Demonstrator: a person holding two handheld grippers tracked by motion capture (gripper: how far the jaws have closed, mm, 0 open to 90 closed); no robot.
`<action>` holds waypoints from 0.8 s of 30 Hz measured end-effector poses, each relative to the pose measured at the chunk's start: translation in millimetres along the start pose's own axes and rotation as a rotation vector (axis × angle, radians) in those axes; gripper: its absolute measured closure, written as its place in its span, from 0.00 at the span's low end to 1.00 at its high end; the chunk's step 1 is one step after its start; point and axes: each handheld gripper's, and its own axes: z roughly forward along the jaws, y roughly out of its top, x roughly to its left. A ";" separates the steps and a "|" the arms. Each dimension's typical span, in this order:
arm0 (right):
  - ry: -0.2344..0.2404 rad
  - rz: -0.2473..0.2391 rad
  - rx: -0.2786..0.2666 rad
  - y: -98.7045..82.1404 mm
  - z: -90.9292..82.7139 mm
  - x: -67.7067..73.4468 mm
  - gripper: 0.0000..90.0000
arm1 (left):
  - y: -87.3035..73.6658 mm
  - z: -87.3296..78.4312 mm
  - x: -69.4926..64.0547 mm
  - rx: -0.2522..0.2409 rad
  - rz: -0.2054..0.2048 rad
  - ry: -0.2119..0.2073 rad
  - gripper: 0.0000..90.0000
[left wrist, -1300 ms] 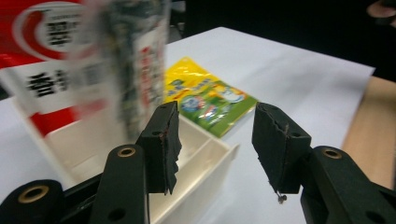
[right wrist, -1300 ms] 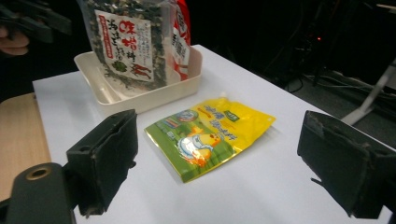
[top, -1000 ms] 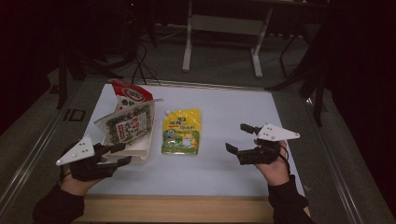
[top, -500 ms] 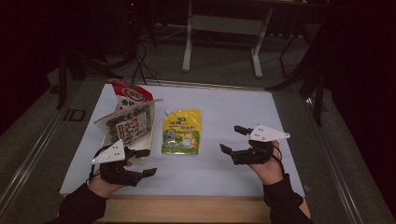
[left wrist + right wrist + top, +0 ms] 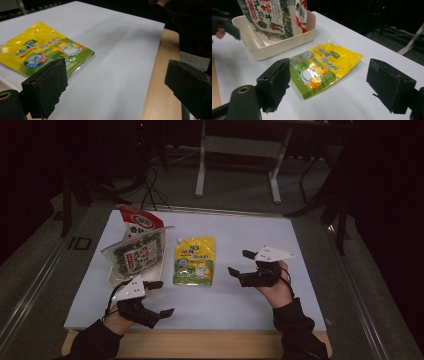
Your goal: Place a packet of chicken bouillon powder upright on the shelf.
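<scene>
Three snack packs on the white desk [image 5: 250,240]: one glossy yellow-and-green pouch [image 5: 194,261] flat at centre, one dark green seaweed packet [image 5: 139,256] and one red-and-white bag [image 5: 141,221] at ten o'clock, both standing in the one cream plastic tray [image 5: 287,42]. Two black claws, one at seven o'clock [image 5: 157,299], one at three o'clock [image 5: 240,263].

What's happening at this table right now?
A person works a pair of tongs in each hand at a white table. The left tongs have just been opening and hold nothing, near the front edge. A white bin holds a seaweed packet and a red-topped packet. A yellow pouch lies flat beside it. The right tongs, open and empty, point at the pouch.
</scene>
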 end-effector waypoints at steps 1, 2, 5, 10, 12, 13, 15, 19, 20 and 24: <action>-0.001 -0.002 0.003 0.6 3.5 -1.2 0.21 | -0.6 1.2 -0.8 0.002 0.007 0.006 0.06; 0.001 0.002 0.005 1.0 7.5 -2.1 0.21 | -1.1 1.8 -1.4 0.004 0.014 0.006 0.06; 0.007 0.004 0.026 1.4 20.0 -6.0 0.21 | -2.6 2.5 -2.4 -0.006 0.019 0.004 0.06; 0.006 0.021 0.055 1.9 41.5 -14.2 0.21 | -5.7 2.9 -1.4 -0.006 0.016 0.010 0.05; 0.002 0.025 0.064 2.3 50.2 -17.9 0.21 | -7.0 3.5 -1.8 -0.004 0.011 0.009 0.05; 0.004 0.033 0.072 2.5 56.6 -21.1 0.21 | -7.7 3.9 -2.1 -0.004 0.008 0.005 0.05; 0.002 0.039 0.077 2.0 64.9 -25.0 0.21 | -9.5 5.1 -3.0 0.001 0.011 0.006 0.05; -0.001 0.057 0.105 -1.0 81.1 -31.9 0.21 | -12.2 5.7 -4.0 0.010 0.011 0.003 0.03; -0.002 0.061 0.111 -2.0 84.7 -33.6 0.21 | -12.7 5.3 -3.9 0.004 0.008 0.001 0.03; -0.007 0.088 0.128 -5.3 98.8 -40.1 0.21 | -14.6 4.8 -4.0 0.006 0.009 0.011 0.03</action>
